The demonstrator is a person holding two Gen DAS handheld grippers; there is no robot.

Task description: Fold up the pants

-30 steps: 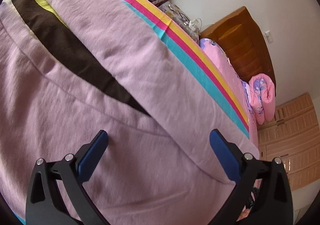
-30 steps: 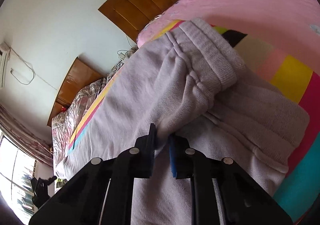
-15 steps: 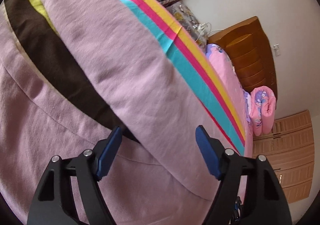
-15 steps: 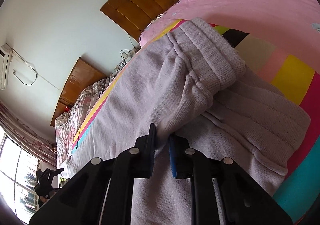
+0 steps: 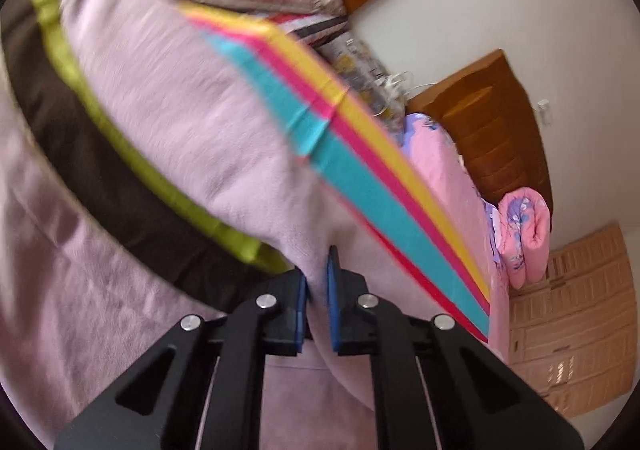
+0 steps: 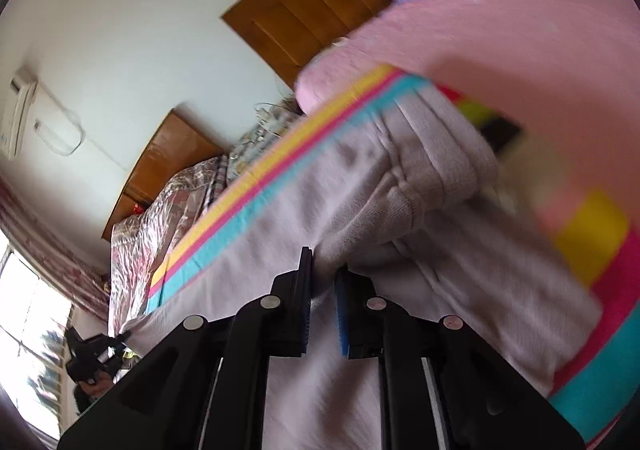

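Observation:
Pale lilac pants [image 5: 180,122] lie spread over a striped sheet [image 5: 360,170] on the bed. My left gripper [image 5: 318,270] pinches a raised fold of a pant leg, its jaws closing on the cloth, and the leg lifts off the sheet. In the right wrist view the pants [image 6: 360,178] show their ribbed waistband [image 6: 452,154] bunched upward. My right gripper [image 6: 324,270] is clamped on a fold near that waistband, its jaws squeezing tighter. The left gripper [image 6: 96,350] is small and dark at the far left end of the pants. Both views are motion-blurred.
A wooden headboard [image 5: 496,130] stands against the white wall. A rolled pink quilt [image 5: 524,234] lies on the pink bedding [image 6: 500,30]. A second bed carries a floral cover [image 6: 160,218]. A light wooden wardrobe [image 5: 580,322] is at the right, a bright window [image 6: 24,310] at the left.
The left jaws went from wide open to clamped on a fold of the pant leg, which has risen. The right gripper rose with the waistband still in its jaws.

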